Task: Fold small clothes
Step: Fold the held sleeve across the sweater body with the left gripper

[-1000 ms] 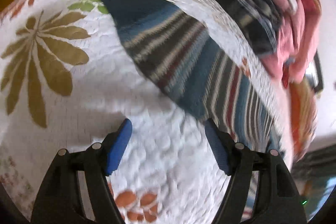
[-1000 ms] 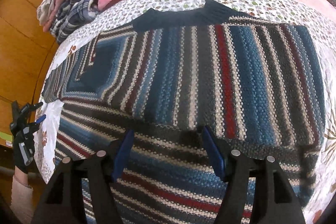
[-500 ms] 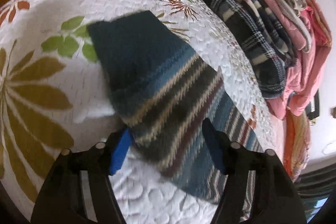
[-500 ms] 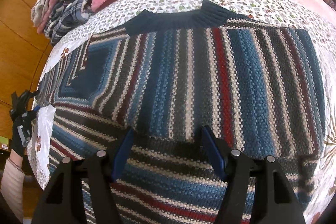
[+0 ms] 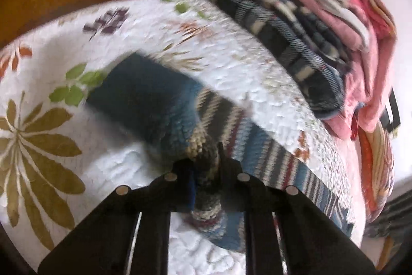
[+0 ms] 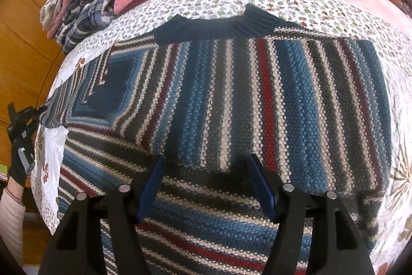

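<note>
**Sleeve fold: left tool engaged, right tool standing by**

The striped sweater (image 6: 257, 99) lies flat on the quilted bedspread (image 5: 231, 84) of the bed, collar (image 6: 213, 27) away from the right wrist camera. One side already appears folded in over the body. The other sleeve (image 5: 180, 115) runs out sideways across the bedspread.

Tool state:
- The left tool (image 5: 206, 172) is closed tight on the sleeve, a short way in from the dark cuff (image 5: 134, 84). Knit fabric bunches between the jaws.
- The right tool (image 6: 209, 184) is spread wide and grips nothing. It hovers over the lower body of the sweater.

Recommended procedure for the step in hand (a judgement from the layout):
1. Lift the sleeve only enough to clear the bedspread.
2. Carry it across the body and lay it parallel to the side edge.
3. If the body starts to drag, press it down with the right tool.
4. Release only when the cuff lies flat, without a twist.

Surroundings and obstructions:
- A stack of folded clothes (image 5: 296, 17), plaid and pink, sits near the sleeve at the bed edge. Keep the sweep clear of it.
- The cuff hangs free beyond the grip and may flop or fold under.
- The left wrist view is motion-blurred, so grip depth cannot be judged precisely.
</note>
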Demonstrator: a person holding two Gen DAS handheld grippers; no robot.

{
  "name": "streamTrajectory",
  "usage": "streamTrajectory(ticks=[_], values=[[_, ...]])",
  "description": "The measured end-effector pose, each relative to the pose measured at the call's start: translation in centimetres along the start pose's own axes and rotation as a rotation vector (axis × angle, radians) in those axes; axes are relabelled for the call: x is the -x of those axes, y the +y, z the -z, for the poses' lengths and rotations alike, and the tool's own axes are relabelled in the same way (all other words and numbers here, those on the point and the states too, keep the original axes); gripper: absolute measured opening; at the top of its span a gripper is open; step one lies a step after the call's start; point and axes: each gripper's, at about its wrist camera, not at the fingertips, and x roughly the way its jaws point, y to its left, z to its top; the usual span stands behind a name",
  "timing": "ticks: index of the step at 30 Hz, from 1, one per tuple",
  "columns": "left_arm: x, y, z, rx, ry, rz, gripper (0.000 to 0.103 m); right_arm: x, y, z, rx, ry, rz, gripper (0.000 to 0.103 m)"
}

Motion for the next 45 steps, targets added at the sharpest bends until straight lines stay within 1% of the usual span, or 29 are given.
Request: streamTrajectory(ticks=[2,5,7,13,17,21,26,29,33,38,41,43,44,45], values=[[0.8,-1.7,0.5,-0.047,-0.015,0.016,0.011,0.4,-0.2,0.1,0.001,-0.006,-0.002,0.067],[2.3,-5.2,2.0,-0.117,-0.024,0.073,0.011,1.1,-0.4,0.2,-0.001,-0.016,-0.008,0.067],[3.3,-8.3,3.6,-0.173,-0.022,0.126,0.011,1.5,-0.6,0.2,-0.003,-0.022,-0.012,0.067],[4.9,-16.1,8.5,-0.305,-0.014,0.235,0.011,2.2,-1.3,0.7,-0.002,-0.033,-0.010,0.067],[5.1,-20.6,12.0,-0.383,-0.011,0.280,0.011,2.4,-2.0,1.0,-0.006,-0.038,-0.010,0.067],[4.5,-23.6,15.0,-0.419,0.004,0.311,0.011,2.5,-2.9,1.3,-0.020,-0.043,-0.014,0.067],[3.2,-26.6,18.8,-0.451,0.036,0.333,0.011,2.6,-4.0,1.7,-0.038,-0.046,-0.017,0.067],[2.2,-28.0,20.8,-0.482,0.049,0.325,0.011,2.6,-4.5,2.0,-0.043,-0.045,-0.019,0.067],[-0.2,-29.1,23.4,-0.494,0.113,0.314,0.011,2.6,-4.9,2.2,-0.046,-0.044,-0.025,0.067],[-2.6,-29.0,24.8,-0.489,0.202,0.299,0.013,2.4,-5.4,2.5,-0.049,-0.032,-0.023,0.067],[-4.2,-28.4,25.3,-0.485,0.285,0.296,0.016,2.3,-5.6,2.6,-0.053,-0.023,-0.026,0.067],[-4.1,-27.9,25.3,-0.484,0.297,0.305,0.018,2.2,-5.4,2.6,-0.050,-0.020,-0.019,0.067],[-3.9,-27.6,25.2,-0.492,0.308,0.312,0.019,2.2,-5.3,2.6,-0.049,-0.019,-0.018,0.067],[-3.4,-27.4,25.1,-0.500,0.322,0.323,0.027,2.3,-5.1,2.5,-0.048,-0.018,-0.018,0.067]])
